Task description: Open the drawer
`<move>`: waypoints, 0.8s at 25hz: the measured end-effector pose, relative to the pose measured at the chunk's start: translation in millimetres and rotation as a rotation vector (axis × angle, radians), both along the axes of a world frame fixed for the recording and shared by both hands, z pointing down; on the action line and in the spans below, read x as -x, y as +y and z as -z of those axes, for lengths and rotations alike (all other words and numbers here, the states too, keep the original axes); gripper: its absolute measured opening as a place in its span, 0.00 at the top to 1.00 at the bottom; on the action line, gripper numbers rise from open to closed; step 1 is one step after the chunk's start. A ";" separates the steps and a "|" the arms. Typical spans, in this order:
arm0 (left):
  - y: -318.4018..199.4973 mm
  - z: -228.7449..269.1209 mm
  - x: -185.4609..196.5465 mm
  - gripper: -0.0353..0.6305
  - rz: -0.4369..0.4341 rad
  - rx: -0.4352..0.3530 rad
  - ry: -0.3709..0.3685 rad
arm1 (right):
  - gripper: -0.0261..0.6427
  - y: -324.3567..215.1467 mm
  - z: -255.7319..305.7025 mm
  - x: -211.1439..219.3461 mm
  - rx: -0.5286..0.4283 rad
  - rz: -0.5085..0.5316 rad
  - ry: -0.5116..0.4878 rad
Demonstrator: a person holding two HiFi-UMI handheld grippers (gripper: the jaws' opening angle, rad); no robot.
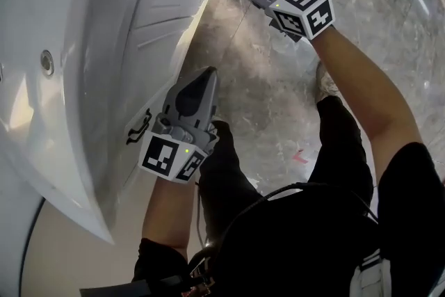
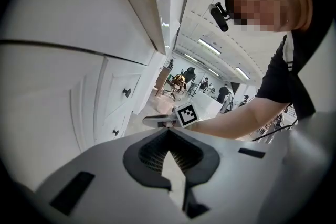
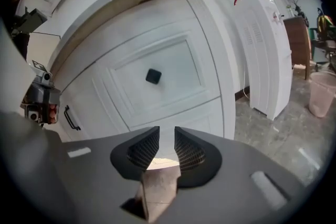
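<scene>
While the reach seems under way, the right claw (image 3: 167, 135), part open and empty, faces the knob (image 3: 153, 76) of the drawer (image 3: 181, 63), which it must next grip; left claw (image 2: 168, 132) closed, empty.

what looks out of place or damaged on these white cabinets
Nothing stands out: the drawer front sits shut and flush, its black knob is in place, and the floor shows no spill.
</scene>
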State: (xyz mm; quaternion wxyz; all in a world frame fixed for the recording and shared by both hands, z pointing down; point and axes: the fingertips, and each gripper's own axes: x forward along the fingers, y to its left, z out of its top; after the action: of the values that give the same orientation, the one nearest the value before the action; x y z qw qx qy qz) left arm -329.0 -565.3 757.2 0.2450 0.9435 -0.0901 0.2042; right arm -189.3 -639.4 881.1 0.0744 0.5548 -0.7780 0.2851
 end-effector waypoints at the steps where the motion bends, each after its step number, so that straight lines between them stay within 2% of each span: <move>1: 1.1 -9.0 0.8 0.96 -0.006 -0.002 -0.004 | 0.87 -1.9 -16.2 0.9 0.010 -0.004 -0.009; 8: -11.2 -64.9 3.2 0.96 0.014 -0.024 -0.023 | 0.82 -26.5 -97.6 23.9 0.059 0.048 -0.026; 17: -8.1 -104.4 -8.3 0.96 -0.008 -0.017 0.001 | 0.75 -62.4 -143.5 18.2 0.070 -0.050 -0.193; 20: -9.7 -112.2 -8.5 0.96 -0.001 0.006 0.006 | 0.72 -74.2 -149.4 21.3 0.063 -0.059 -0.249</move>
State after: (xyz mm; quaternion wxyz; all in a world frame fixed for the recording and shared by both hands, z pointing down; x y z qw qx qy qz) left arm -320.5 -575.0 869.5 0.2480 0.9434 -0.0880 0.2017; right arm -210.6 -713.6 1030.4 -0.0137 0.5350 -0.7553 0.3782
